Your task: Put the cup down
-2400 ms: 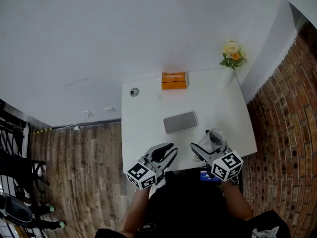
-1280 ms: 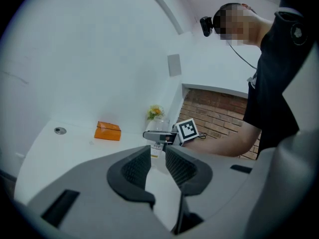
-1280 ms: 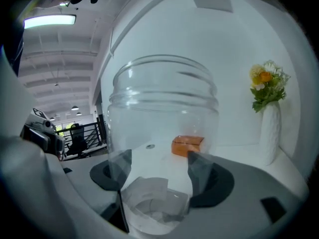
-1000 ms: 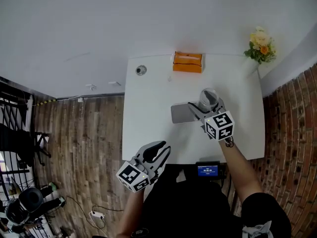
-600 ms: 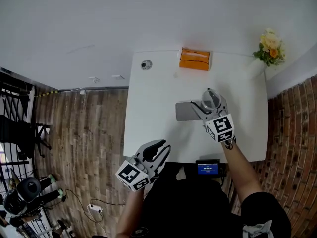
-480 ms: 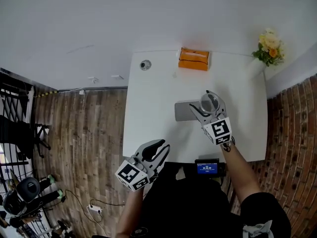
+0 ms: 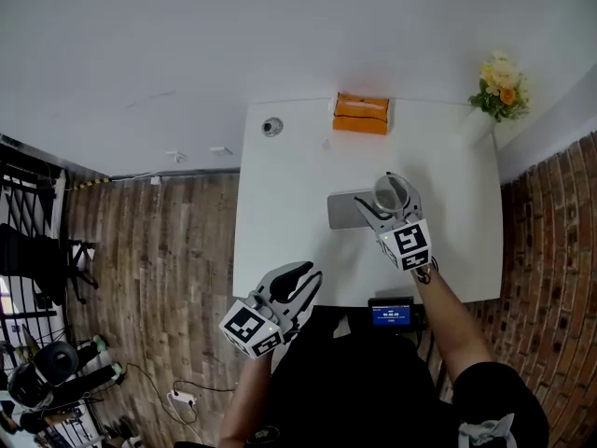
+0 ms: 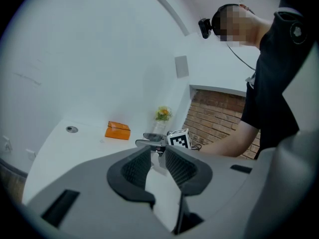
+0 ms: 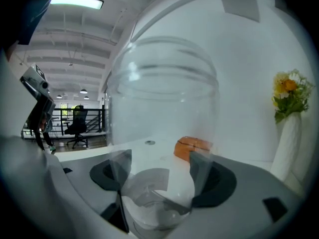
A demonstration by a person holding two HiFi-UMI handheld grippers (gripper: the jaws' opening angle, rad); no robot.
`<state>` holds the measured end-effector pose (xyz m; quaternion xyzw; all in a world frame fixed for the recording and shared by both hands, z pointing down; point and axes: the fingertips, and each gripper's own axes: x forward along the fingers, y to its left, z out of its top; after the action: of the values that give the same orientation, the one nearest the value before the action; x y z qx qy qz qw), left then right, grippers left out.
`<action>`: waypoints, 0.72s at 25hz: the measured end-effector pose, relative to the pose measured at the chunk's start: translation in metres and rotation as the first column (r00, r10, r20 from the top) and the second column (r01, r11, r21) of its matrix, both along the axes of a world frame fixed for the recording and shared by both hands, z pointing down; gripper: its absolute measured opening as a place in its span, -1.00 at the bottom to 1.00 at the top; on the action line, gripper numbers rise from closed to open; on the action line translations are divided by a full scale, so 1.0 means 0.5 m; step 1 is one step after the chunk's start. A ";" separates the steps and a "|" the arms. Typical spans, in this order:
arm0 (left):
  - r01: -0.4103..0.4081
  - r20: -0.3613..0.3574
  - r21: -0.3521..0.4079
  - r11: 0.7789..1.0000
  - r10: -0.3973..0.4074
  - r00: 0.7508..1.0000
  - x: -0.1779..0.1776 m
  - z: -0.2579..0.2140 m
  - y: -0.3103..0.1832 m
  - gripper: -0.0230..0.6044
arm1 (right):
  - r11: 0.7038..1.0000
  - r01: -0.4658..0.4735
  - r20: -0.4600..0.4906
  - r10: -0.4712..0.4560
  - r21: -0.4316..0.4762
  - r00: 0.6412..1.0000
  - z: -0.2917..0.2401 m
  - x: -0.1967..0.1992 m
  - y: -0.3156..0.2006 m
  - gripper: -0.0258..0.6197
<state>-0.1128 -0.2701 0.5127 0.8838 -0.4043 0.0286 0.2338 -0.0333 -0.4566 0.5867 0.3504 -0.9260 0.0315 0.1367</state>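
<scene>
Left gripper (image 7: 306, 278) at the near edge of the table (image 7: 280, 213), jaws a narrow gap apart, nothing held between them, only white tabletop showing through the gap (image 8: 158, 158). Far ahead of these jaws and to their left, a small round disc (image 7: 271, 126). Far ahead and slightly right, an orange box (image 7: 361, 114), no print legible on it. Just left of the right jaws, a grey pad (image 7: 343, 211). Behind them, at the near edge, a small screen (image 7: 390, 317) lit blue, figures too small to read. Right gripper (image 7: 392, 200) clamped on the cup (image 7: 393, 190): clear, upright, gripped low on its wall (image 9: 162, 133), over the pad's right end; cannot tell whether touching. Black-and-white square markers on its cube (image 7: 407, 244), no lettering. Far ahead and right of these jaws, flowers (image 7: 501, 91).
</scene>
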 end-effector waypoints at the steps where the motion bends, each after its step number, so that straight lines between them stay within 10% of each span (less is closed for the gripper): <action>1: 0.000 0.001 0.000 1.000 0.000 1.000 0.000 0.000 0.002 -0.66 | 1.000 -0.002 -0.021 0.001 -0.013 1.000 0.014 0.002 0.002 0.22; 18: -0.036 0.000 0.018 0.999 0.036 0.999 0.013 -0.004 0.013 -0.66 | 0.978 -0.099 -0.142 0.073 -0.185 0.987 0.127 0.138 0.108 0.22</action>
<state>-0.1063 -0.2638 0.5109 0.8930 -0.3884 0.0292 0.2254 0.0356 -0.4027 0.6503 0.3767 -0.8913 0.1027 0.2303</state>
